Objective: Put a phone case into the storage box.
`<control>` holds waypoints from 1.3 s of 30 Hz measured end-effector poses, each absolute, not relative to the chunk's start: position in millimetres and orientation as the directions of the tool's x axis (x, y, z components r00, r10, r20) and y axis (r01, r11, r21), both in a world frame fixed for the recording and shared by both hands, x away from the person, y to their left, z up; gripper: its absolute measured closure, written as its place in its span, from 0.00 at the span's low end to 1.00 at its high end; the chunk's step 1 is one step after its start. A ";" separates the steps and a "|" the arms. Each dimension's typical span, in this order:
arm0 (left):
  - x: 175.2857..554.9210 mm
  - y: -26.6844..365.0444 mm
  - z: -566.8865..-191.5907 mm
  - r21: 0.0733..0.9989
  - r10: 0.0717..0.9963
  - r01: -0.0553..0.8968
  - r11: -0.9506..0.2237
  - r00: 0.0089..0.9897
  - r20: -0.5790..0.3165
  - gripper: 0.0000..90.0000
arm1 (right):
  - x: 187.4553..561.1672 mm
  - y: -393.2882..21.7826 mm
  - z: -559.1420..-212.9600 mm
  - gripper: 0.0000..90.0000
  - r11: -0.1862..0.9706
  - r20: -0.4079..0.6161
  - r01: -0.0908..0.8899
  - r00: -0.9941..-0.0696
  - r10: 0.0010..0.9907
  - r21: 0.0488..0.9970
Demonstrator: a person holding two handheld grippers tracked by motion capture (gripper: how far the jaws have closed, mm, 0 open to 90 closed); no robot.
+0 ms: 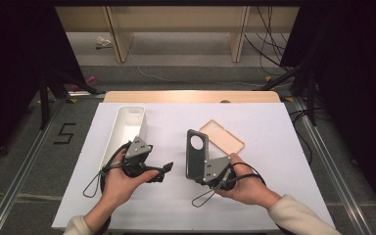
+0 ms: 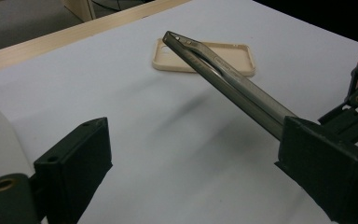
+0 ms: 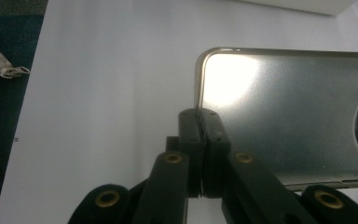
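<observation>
Right gripper (image 3: 200,140) clamps grey case (image 3: 289,112) (edge-on from the left); left gripper (image 2: 191,163) gapes.

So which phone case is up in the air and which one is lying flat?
The dark see-through phone case is up, pinched by the right gripper. The beige phone case lies flat on the white table, untouched.

Grey phone case (image 3: 289,116) cut off at right edge; white bin (image 2: 0,140) perhaps half shown.
</observation>
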State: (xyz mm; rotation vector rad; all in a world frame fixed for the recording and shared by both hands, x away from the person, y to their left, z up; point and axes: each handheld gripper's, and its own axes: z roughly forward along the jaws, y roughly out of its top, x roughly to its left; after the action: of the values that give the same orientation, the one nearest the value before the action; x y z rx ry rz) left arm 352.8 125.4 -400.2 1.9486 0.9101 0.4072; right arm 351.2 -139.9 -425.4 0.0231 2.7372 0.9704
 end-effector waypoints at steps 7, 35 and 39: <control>370.5 101.7 -386.3 0.846 0.741 0.443 -0.296 0.665 -0.089 0.13 | 348.6 -143.4 -426.9 1.00 0.785 -0.218 -0.057 -0.971 0.100 0.617; 433.1 56.6 -391.2 0.710 0.792 0.639 -0.294 0.579 -0.193 0.45 | 343.9 -138.1 -423.4 1.00 0.785 -0.255 -0.093 -0.963 0.084 0.612; 435.7 57.2 -392.4 0.702 0.797 0.654 -0.281 0.567 -0.209 0.50 | 344.3 -136.9 -423.7 1.00 0.787 -0.265 -0.107 -0.961 0.074 0.607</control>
State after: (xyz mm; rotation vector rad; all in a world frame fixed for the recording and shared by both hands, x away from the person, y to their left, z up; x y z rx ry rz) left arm 435.7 57.2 -392.4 2.0215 1.1599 0.2331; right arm 344.3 -136.9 -423.7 -0.0256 2.7037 0.9423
